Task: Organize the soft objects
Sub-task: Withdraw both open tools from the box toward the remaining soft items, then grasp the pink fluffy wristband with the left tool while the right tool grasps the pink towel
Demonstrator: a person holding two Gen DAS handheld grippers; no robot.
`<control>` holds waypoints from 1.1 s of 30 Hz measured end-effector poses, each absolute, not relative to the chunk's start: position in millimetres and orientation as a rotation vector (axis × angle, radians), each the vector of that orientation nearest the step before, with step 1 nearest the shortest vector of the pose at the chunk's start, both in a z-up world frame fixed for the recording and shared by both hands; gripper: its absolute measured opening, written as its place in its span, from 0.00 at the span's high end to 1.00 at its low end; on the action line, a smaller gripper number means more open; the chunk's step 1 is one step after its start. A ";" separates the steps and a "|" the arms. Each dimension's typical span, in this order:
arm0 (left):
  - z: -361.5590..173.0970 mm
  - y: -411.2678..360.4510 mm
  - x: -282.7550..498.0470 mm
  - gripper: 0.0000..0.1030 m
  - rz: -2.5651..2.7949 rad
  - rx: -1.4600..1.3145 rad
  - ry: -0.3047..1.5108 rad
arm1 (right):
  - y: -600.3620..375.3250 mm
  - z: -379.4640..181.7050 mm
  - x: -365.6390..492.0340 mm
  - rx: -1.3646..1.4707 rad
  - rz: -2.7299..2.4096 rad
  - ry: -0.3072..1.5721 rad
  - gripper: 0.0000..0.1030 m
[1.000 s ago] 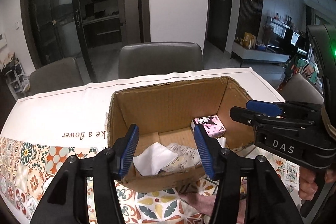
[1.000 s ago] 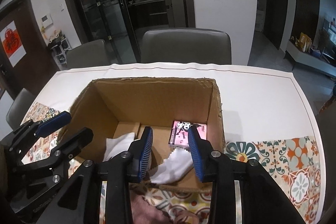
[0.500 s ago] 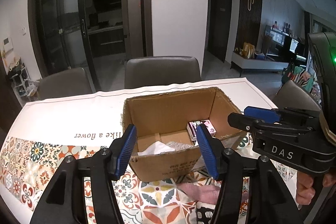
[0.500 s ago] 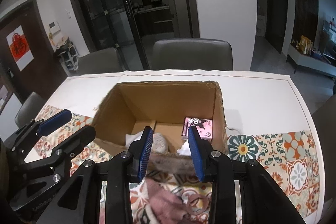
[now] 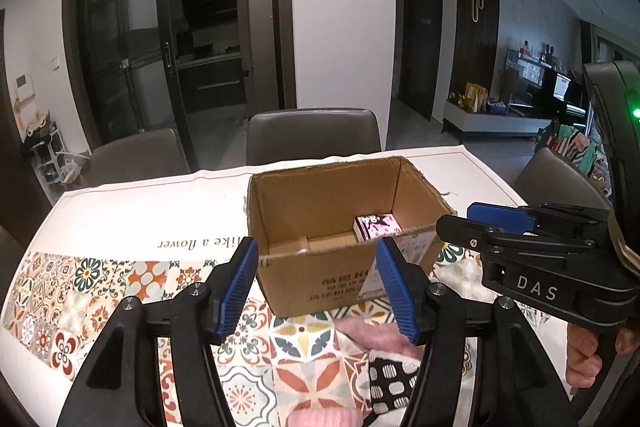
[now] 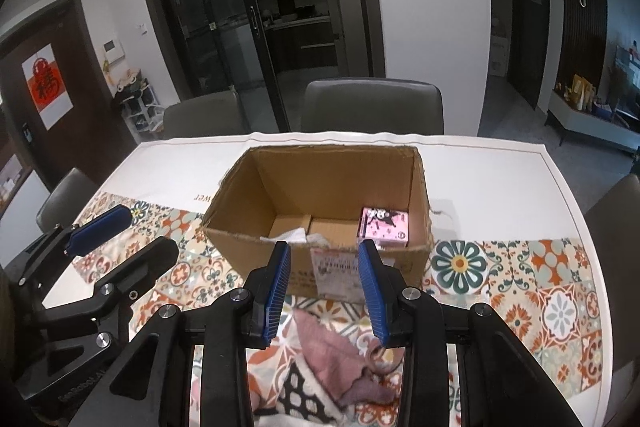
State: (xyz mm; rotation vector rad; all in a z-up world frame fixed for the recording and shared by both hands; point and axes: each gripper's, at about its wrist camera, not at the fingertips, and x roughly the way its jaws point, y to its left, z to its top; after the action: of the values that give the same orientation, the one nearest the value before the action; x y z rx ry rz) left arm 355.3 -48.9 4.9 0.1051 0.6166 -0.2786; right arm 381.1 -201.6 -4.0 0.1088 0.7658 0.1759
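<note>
Hovering with nothing between them, both the left tongs [image 5: 316, 285] and right tongs [image 6: 325, 285] stand spread above pink clothes [image 6: 340, 355] on the counter [image 6: 500, 187], likely next for the cardboard box [image 6: 320, 267] just beyond.

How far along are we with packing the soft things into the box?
Done: white cloth and a pink packet lie in the cardboard box. In hand: nothing; the left gripper and right gripper are both empty. Left: the pink cloth and the black-and-white patterned piece on the table in front of the box.
</note>
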 end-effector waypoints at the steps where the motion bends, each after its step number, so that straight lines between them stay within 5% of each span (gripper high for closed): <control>1: 3.6 -47.3 352.2 0.41 -0.277 0.103 0.620 | -201.4 -5.4 378.3 0.111 0.176 0.769 0.65; 33: -75.8 -37.9 292.6 0.37 -0.231 0.114 0.883 | -202.6 -73.1 329.3 0.160 0.134 0.923 0.64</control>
State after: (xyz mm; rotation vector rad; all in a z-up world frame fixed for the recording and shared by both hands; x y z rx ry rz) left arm 292.6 -37.9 -75.8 0.1142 0.8832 -0.2310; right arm 329.3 -202.6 -73.1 0.1605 0.9234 0.1342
